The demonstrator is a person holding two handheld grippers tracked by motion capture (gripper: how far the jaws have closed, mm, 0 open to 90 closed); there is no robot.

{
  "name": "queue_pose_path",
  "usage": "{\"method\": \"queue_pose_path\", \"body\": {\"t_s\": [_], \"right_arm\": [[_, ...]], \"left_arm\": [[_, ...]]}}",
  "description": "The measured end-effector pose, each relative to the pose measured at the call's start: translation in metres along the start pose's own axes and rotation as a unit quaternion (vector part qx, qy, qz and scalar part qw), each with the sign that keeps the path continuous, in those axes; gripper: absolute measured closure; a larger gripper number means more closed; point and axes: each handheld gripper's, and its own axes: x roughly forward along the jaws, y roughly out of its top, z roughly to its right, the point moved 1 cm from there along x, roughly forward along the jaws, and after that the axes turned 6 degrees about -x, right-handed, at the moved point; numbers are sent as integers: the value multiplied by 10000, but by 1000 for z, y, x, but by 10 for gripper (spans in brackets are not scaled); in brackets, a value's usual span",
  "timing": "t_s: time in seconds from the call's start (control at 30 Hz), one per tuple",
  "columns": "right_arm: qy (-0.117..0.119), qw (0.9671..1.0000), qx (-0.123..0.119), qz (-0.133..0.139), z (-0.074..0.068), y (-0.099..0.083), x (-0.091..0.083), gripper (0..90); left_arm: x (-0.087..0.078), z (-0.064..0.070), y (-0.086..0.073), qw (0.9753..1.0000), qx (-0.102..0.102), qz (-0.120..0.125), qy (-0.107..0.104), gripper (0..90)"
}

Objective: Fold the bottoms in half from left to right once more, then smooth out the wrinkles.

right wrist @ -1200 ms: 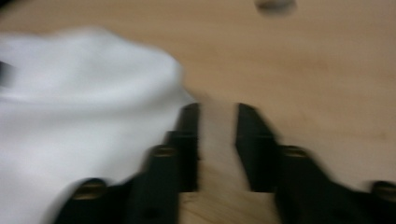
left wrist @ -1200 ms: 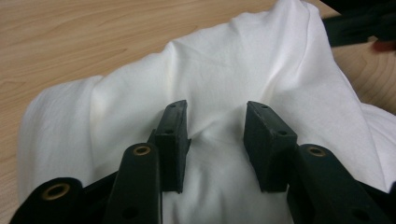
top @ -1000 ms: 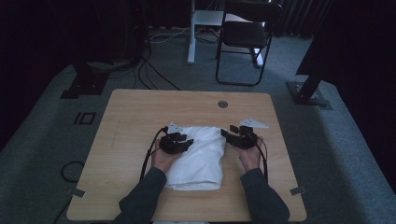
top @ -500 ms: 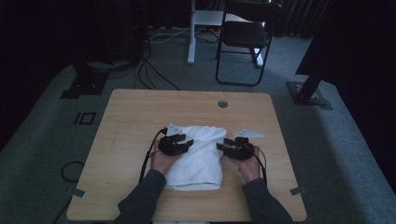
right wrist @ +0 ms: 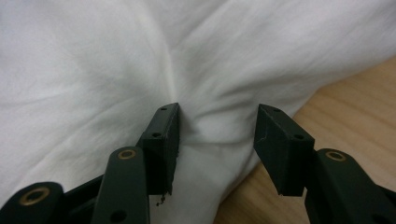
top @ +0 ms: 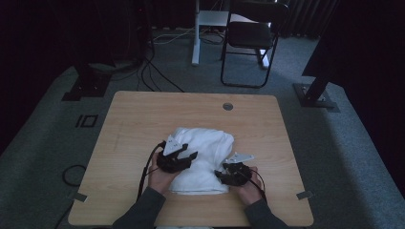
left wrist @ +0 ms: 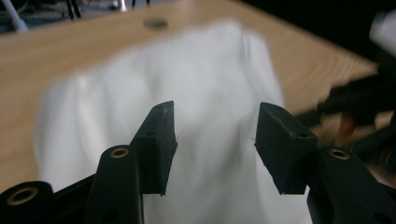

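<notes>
I am seeing the crumpled white cloth (top: 203, 155) lying on the square wooden bench (top: 143, 119), nearer its front edge. My left gripper (top: 187, 156) is sitting over the cloth's left side, my right gripper (top: 220, 175) at its front right corner.

Dark grey sleeves (top: 143, 212); black hand-held grippers (top: 180, 158) with blocky jaws, brass-ringed screw holes, pale three-cornered plates (top: 240, 157), trailing black cables (top: 145, 167).

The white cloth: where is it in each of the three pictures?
High view: cloth lies mid-table, between the two grippers.
Left gripper view: cloth spreads beyond the open jaws, blurred.
Right gripper view: cloth covers most of the picture, its edge at the open jaws.
Shared landmark: the wooden table.
</notes>
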Motion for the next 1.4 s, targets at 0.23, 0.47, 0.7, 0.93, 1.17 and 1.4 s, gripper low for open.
{"method": "queue_pose_path", "body": {"t_s": [0.23,0.47,0.7,0.93,1.17,1.4], "right_arm": [[72,9999,67,-60,2,-1,7,488],[-54,10000,53,-31,7,1,11,476],[-272,9995,154,102,21,9,21,472],[-368,9988,165,293,31,11,29,469],[-480,9980,250,312,35,13,31,468],[-557,9975,330,280,40,30,47,471]], "left_arm": [[15,14,-25,9981,401,-1,470,453],[35,16,-31,9942,671,107,832,448],[51,-1,-17,9952,540,153,807,447],[41,-13,-8,9981,120,396,458,433],[-3,-16,-25,9962,9,621,618,429],[9,-41,-35,9950,-104,223,970,419]]}}
